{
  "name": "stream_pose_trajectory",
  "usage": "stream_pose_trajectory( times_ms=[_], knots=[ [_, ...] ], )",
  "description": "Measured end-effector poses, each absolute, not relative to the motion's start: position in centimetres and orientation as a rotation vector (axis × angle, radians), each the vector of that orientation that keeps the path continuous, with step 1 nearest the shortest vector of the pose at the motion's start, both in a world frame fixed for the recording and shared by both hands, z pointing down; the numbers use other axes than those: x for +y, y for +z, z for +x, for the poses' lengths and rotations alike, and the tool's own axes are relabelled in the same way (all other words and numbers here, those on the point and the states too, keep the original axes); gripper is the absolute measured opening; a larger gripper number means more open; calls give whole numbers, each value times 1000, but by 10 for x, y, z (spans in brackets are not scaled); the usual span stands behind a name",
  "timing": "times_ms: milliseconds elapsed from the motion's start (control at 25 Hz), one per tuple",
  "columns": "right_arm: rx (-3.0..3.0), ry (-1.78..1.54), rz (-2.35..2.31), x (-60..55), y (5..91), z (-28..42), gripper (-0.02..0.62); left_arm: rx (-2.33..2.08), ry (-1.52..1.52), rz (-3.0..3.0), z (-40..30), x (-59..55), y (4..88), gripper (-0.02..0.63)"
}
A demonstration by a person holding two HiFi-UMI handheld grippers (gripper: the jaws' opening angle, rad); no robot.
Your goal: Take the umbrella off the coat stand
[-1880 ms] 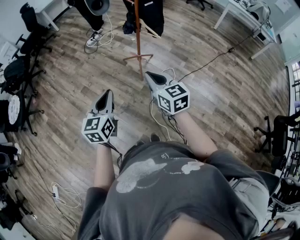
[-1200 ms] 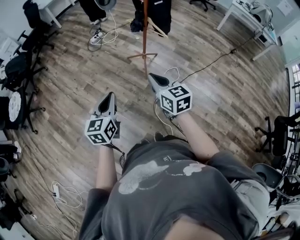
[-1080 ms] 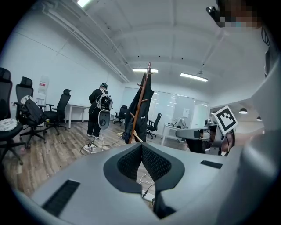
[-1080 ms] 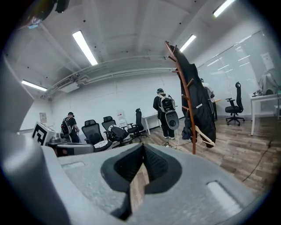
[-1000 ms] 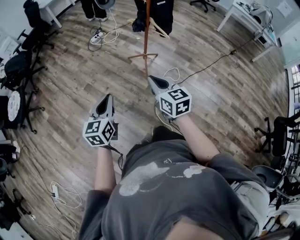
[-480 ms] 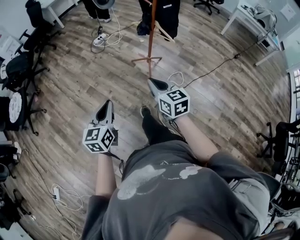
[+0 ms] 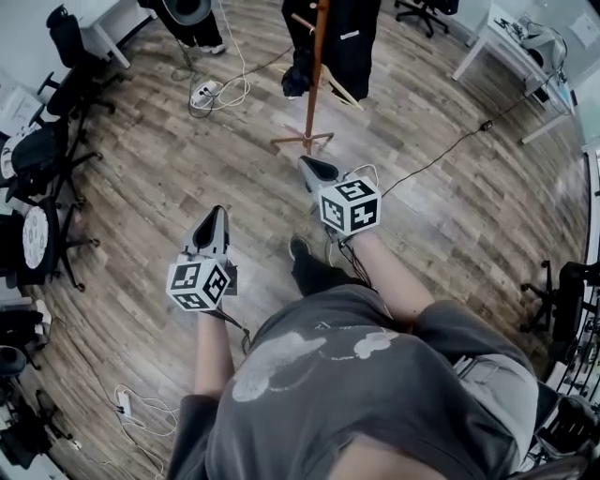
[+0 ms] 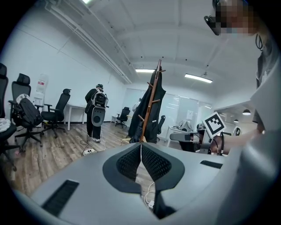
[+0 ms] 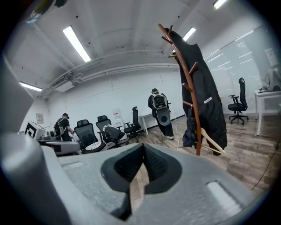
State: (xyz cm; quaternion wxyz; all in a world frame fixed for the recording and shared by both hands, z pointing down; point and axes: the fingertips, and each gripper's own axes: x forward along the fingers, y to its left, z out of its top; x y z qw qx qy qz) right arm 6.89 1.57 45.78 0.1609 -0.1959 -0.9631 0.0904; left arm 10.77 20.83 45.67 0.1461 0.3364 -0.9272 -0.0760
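Both grippers' jaws are shut and empty. The umbrella [image 7: 295,82] — likely the dark bundle hanging upright on the coat stand [image 7: 318,56] — is ahead, nearer the right gripper [image 7: 306,163] than the left gripper [image 7: 217,212].

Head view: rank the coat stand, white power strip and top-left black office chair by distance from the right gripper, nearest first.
1. Coat stand, directly ahead of the right gripper.
2. White power strip, farther out, to the left of the stand.
3. Black office chair, far top-left corner.
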Motion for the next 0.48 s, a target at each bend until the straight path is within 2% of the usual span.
stream_pose_trajectory(
  times_ms=[480],
  knots=[
    [-2720,287,-537,-33,465,-78,-2,-2645,-227,950,-32,166,458,9]
  ],
)
